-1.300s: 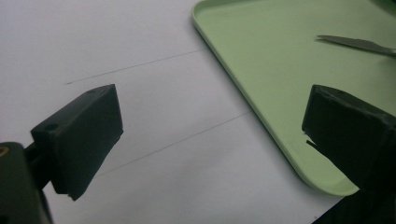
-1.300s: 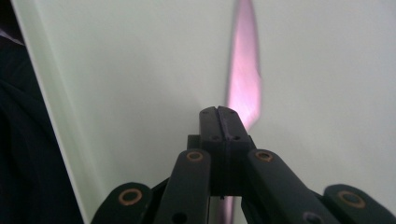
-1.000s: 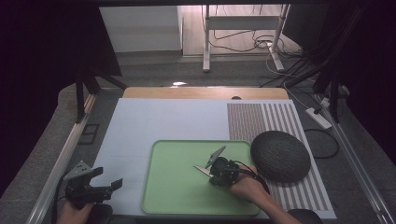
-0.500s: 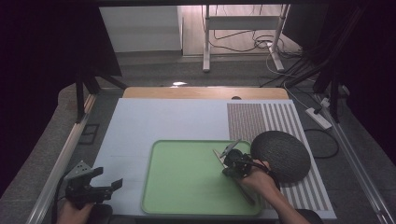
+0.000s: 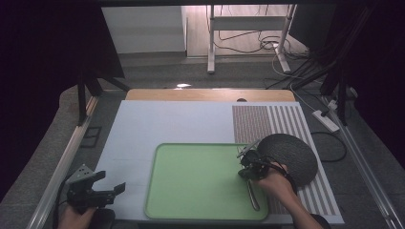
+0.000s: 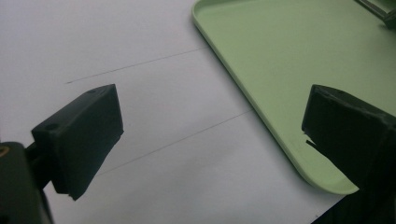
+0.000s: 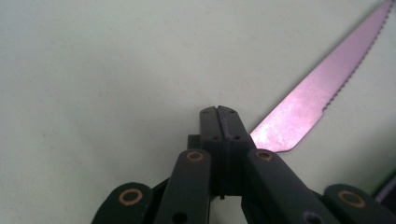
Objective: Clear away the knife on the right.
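Holding our right gripper [image 5: 249, 160] low over the right side of the green tray [image 5: 191, 210], we have its jaws pressed flat together with nothing between them, as the right gripper view makes plain. The knife [image 7: 322, 93] lies on the tray just beside those closed jaws, its serrated blade running away toward the upper right of that view; in the high view its handle [image 5: 253, 195] points back toward our side, along the tray's right edge. Whether the jaws touch the blade we cannot tell.

We judge the step in hand to be the placing of the knife on the tray: it rests flat on the green surface and the gripper is shut on nothing. The next move, as we read it, calls for lifting the right gripper straight up and clear without nudging the blade, keeping away from the dark round mat [image 5: 290, 155] that lies just right of the tray on the striped cloth [image 5: 260, 121].

Our left gripper [image 5: 98, 191] waits well apart at the near left corner of the table, jaws spread wide over the white sheet [image 6: 140, 56], holding nothing, with the tray's rounded corner ahead of it.

We find no brand, label or writing that can be read on any of these things.
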